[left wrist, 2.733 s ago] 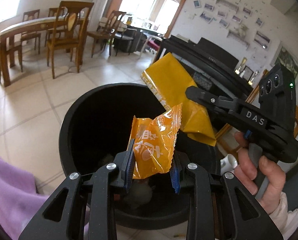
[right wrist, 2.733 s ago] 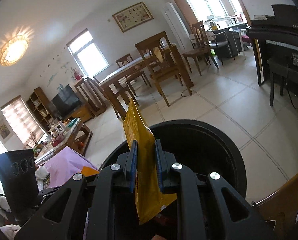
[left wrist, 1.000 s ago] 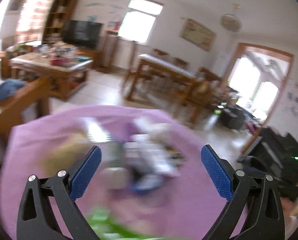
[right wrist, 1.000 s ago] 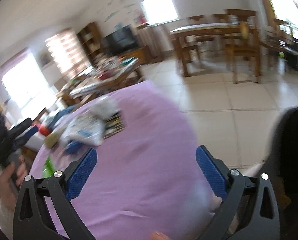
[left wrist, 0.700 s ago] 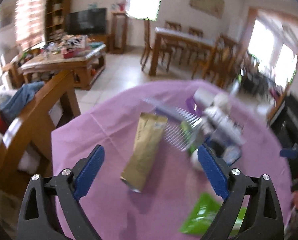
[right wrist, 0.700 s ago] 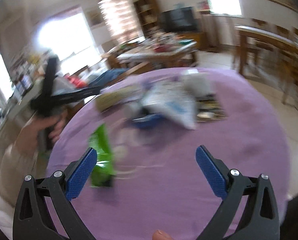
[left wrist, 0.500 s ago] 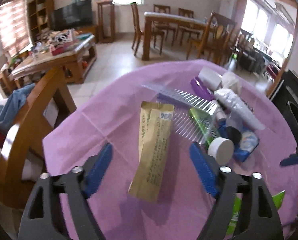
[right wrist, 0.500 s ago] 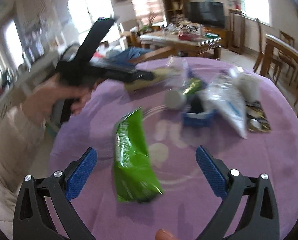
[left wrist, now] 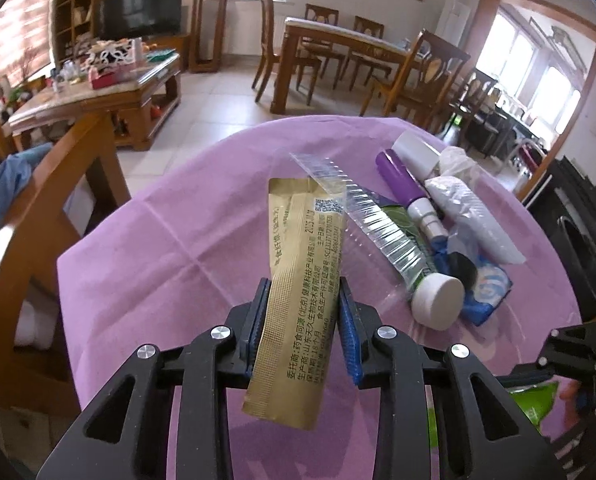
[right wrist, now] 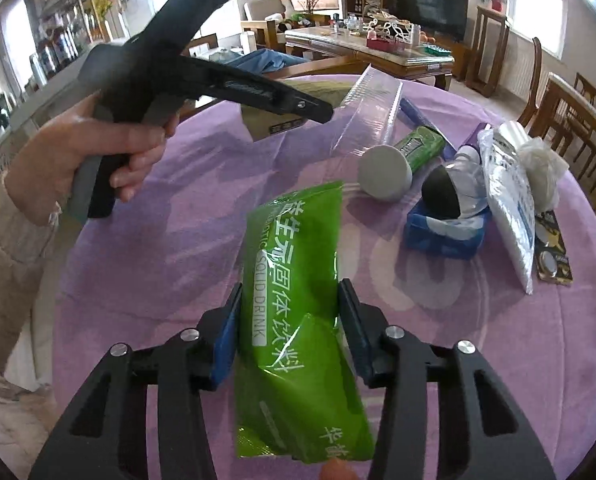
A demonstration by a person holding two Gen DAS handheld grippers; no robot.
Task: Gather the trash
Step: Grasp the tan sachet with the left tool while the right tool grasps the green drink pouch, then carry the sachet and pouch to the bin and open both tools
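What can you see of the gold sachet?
The gold sachet is a long, flat, foil-looking packet with black Chinese print and a QR code near its top. It looks sealed and flat. The left gripper is shut on its lower half, blue pads on both edges, with its far end over the purple cloth. Whether it is lifted is unclear.

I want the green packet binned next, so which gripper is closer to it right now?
Right. The right gripper has its fingers on either side of the green packet. The left gripper is shut on the gold sachet, farther up the table.
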